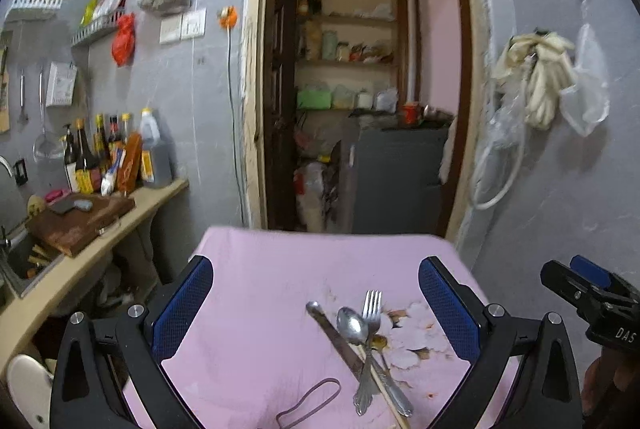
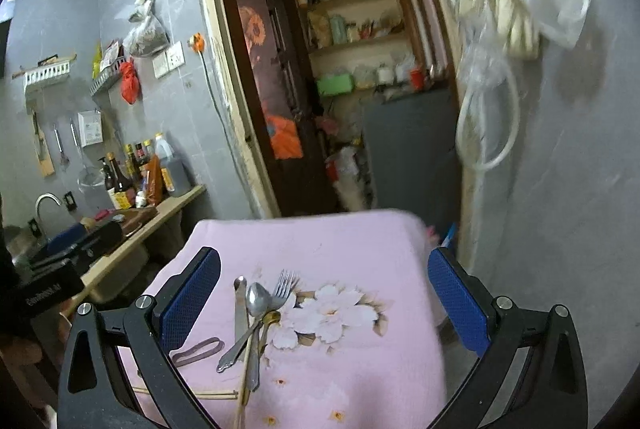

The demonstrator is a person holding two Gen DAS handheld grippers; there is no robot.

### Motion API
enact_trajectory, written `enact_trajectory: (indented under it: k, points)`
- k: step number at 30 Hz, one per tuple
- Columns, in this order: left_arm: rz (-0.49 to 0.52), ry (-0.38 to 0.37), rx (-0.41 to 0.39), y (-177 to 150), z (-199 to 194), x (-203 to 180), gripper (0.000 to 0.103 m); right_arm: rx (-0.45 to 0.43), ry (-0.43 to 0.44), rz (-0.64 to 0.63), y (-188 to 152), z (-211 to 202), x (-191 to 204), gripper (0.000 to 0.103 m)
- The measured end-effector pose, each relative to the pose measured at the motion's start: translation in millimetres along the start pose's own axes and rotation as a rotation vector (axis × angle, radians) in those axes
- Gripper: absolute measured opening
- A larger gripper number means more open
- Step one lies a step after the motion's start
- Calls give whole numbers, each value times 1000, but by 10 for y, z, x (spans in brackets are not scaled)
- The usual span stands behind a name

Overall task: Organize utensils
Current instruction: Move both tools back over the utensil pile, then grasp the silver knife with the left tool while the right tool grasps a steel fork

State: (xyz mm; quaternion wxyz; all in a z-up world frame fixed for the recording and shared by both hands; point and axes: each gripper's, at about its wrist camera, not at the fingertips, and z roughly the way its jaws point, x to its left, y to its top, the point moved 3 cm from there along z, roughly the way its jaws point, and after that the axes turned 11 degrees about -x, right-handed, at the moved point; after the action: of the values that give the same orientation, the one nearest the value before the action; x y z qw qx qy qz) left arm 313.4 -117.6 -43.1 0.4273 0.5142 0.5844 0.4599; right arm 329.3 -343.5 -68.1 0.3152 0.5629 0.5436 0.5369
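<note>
I am looking into a cramped grey-walled kitchen with an open doorway to a pantry, and below it a table under a pink cloth (image 1: 280, 277) printed with white flowers. The utensils lie in a loose crossed heap on that cloth, just beside the flower print (image 2: 332, 313). The spoon (image 2: 256, 299) sits in the middle of the heap, bowl toward the doorway. The fork (image 2: 282, 287) lies against it on the flower side, tines fanned out, and the knife (image 2: 240, 309) lies on the other side. Pale chopsticks (image 2: 246, 369) run under the handles toward me. A rubber band (image 2: 198, 349) lies apart on the knife side of the pile.

I judge the steel pieces stiff, light and slick, lying flat on soft cloth, so pads could skate off or pinch fabric. The handles cross near the pile's near end. I would take one piece at a time by its free end, the fork or knife near the head, where nothing overlaps. The chopsticks are thin and may roll.

My left gripper (image 1: 316, 309) hangs above the cloth with jaws spread to their widest and nothing between the pads. My right gripper (image 2: 324, 301) is likewise wide open and empty, framing the heap. The counter with bottles (image 1: 120, 157) stands well off to the knife side.
</note>
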Motion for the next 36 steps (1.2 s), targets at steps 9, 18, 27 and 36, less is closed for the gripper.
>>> enact_trajectory:
  k: [9, 18, 27, 36]
  points:
    - [-104, 63, 226, -468, 731, 58, 82, 269, 160, 143, -754, 1009, -116, 60]
    - [-257, 86, 418, -943, 1315, 204, 48, 423, 264, 155, -1266, 1648, 63, 32]
    - [-328, 1, 498, -1202, 1662, 236, 36, 485, 326, 153, -1366, 2063, 176, 25]
    - [-360, -55, 502, -1199, 1806, 232, 30, 559, 380, 166, -1460, 2290, 247, 18]
